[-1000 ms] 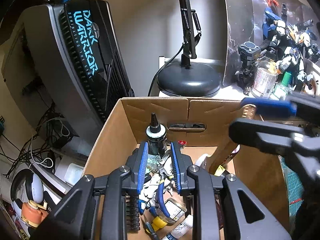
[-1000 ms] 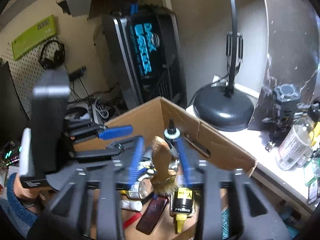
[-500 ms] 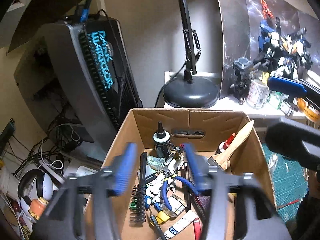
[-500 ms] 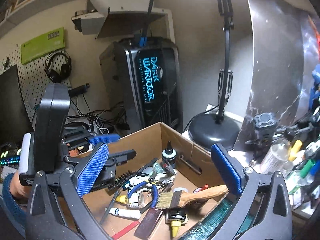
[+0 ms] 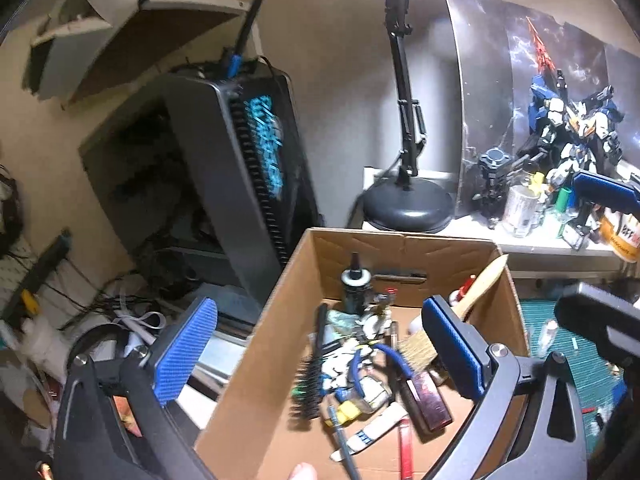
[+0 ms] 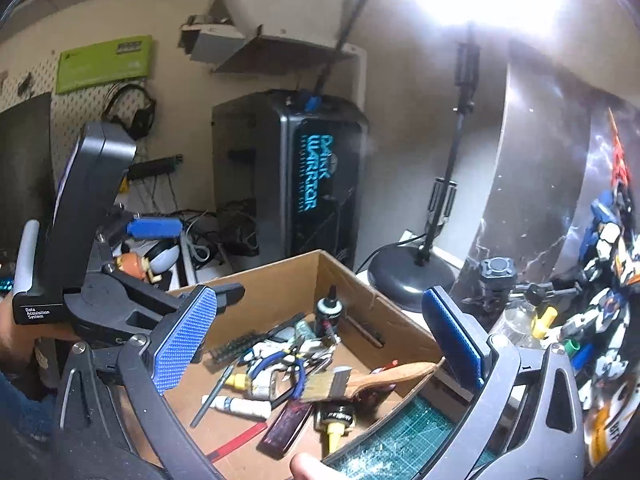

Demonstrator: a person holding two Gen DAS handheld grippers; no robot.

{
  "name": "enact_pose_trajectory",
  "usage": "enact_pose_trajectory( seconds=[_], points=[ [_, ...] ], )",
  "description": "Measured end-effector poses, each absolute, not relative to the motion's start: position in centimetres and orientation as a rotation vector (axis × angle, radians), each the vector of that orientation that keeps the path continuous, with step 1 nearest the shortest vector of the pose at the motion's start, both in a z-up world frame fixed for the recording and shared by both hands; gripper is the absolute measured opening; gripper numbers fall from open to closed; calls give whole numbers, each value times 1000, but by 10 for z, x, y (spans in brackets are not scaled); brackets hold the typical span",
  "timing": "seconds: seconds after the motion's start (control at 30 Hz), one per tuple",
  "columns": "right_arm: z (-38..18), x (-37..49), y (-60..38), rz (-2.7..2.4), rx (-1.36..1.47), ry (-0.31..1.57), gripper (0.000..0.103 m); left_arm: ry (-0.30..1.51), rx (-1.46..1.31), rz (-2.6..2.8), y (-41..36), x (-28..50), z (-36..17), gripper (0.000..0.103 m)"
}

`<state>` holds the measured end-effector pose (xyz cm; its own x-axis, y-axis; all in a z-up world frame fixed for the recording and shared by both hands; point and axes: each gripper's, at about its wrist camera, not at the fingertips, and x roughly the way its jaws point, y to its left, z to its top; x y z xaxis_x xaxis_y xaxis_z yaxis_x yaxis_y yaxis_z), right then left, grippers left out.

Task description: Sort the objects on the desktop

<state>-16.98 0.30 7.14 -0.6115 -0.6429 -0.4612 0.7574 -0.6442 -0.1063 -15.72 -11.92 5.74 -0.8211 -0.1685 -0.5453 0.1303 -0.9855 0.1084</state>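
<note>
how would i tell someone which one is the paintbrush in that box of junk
Find the open cardboard box in front of the black lamp base. On its lamp side, a paintbrush lies across the clutter, its handle propped on the box wall. It is the only thing there with a pale wooden handle, a metal band and a flat fan of tan bristles.

"DARK WARRIOR" on the computer tower [image 6: 320,176]; "Data Acquisition System" on the left hand-held gripper [image 6: 38,312].
</note>
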Motion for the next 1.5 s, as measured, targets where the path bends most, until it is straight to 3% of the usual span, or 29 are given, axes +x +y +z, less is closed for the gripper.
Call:
enact_pose_trajectory(
  seconds=[0.17,0.8,1.5],
  points=[
    [83,-154,8,-2277,509,436,103,-122,808,-2855,-109,-135,73,103],
    [119,-76,94,-2390,444,294,103,-123,585,-2956,-63,-37,116,103],
    [105,26,170,-2440,445,242,103,-100,549,-3034,-44,39,97,103]
  ],
)
